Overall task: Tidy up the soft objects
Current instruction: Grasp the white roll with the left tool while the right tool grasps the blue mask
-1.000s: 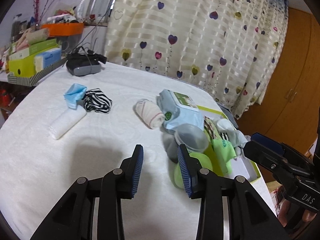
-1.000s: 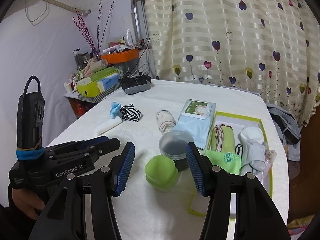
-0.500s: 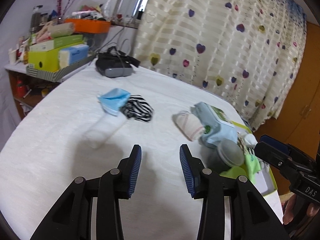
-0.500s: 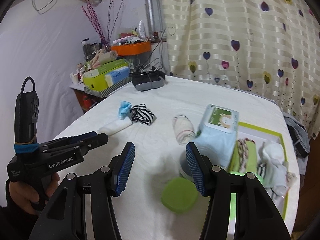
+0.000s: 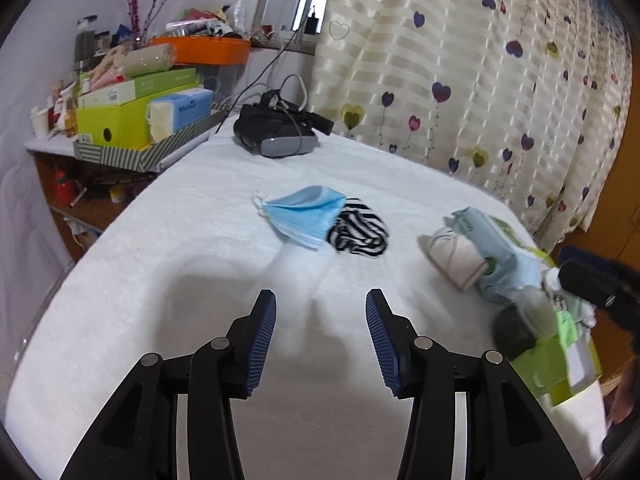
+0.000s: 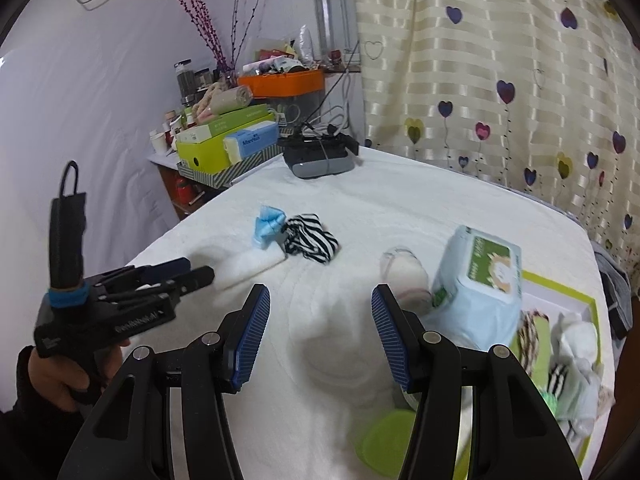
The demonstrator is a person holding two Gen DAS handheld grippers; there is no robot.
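Ahead, blue mask (image 5: 304,216) overlaps white roll (image 5: 300,276); left hand-held gripper (image 5: 320,334) opening, empty; right (image 6: 320,336) apart.

Bare tablecloth (image 5: 168,280) before white roll (image 5: 300,276)

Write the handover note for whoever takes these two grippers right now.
Left gripper: jaws opening, nothing between them, aimed at the white rolled cloth.
Right gripper: open, empty, over bare tablecloth.
On the table: blue face mask and striped sock touching, beige rolled sock against the wipes pack.
Done: several socks already lie in the green-rimmed tray.
Left: the cloth, mask, striped sock and beige roll are not yet in the tray.
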